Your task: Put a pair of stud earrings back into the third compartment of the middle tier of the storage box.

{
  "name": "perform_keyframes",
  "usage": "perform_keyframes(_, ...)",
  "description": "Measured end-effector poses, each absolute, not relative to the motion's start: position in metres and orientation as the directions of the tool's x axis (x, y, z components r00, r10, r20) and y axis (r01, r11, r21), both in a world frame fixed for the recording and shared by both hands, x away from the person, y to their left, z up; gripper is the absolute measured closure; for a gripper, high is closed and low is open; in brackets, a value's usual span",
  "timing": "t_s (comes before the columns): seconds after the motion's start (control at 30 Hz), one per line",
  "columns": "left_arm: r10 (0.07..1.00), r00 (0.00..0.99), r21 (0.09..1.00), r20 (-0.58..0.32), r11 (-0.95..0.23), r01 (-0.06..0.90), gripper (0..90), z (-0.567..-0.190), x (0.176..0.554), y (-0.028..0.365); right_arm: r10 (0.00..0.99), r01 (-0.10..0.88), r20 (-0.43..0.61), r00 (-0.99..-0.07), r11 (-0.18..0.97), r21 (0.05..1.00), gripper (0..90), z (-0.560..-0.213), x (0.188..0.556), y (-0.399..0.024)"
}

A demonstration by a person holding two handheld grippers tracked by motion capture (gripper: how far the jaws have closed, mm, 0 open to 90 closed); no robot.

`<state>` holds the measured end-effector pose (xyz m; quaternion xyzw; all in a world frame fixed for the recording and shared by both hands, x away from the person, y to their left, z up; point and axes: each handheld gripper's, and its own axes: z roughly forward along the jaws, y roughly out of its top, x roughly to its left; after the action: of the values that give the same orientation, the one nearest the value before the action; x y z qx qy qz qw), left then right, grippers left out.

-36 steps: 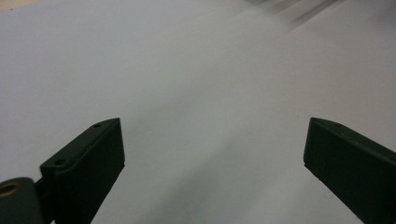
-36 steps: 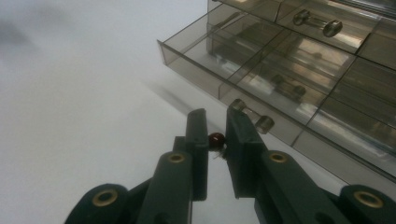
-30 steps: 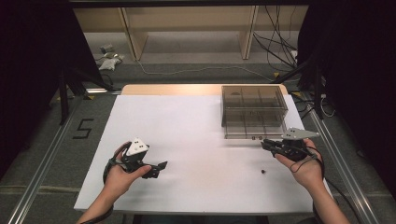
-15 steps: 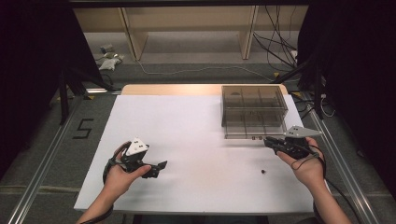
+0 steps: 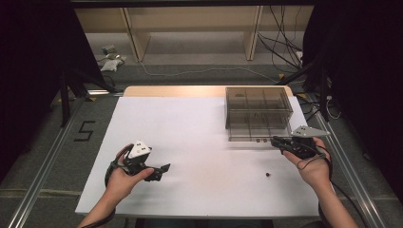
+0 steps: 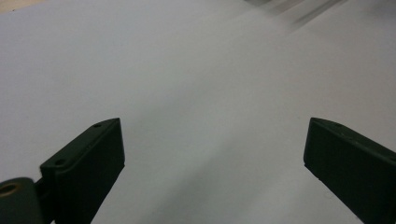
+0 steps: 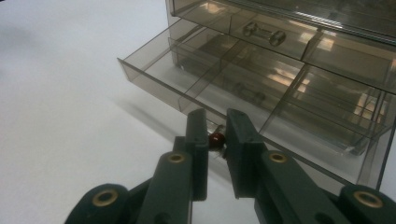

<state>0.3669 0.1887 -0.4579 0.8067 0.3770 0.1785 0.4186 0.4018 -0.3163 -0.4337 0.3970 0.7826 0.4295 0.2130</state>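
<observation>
Bead [image 7: 215, 139], small and dark red, sat pinched between the jaws of the right gripper [image 7: 216, 133], just at the front wall of the open lower drawer [image 7: 154, 70]. In the high view the right gripper [image 5: 284, 142] was held level at the front of the smoky clear drawer box [image 5: 258, 112], which stood at the far right of the white table [image 5: 190, 128]. The drawer was pulled out and split into compartments; small metal parts lay in some of them, too blurred to identify. A second small dark bead [image 5: 267, 174] lay alone on the table, near the right hand [image 5: 311, 166] and apart from the box. The left gripper [image 5: 161, 170] rested low over the near left of the table, well away from the box. Its jaws stood spread wide with bare table [image 6: 210, 93] between them.
</observation>
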Motion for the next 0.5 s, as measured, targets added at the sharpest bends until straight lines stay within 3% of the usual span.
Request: perform_keyframes(0.5, 0.759, 0.651, 0.811, -0.028, -0.363, 0.459, 5.4, -0.4580, 0.3673, 0.1882, 0.818, 0.431, 0.008, -0.575, 0.295, 0.853, 80.1, -0.4317, 0.4092, -0.3164)
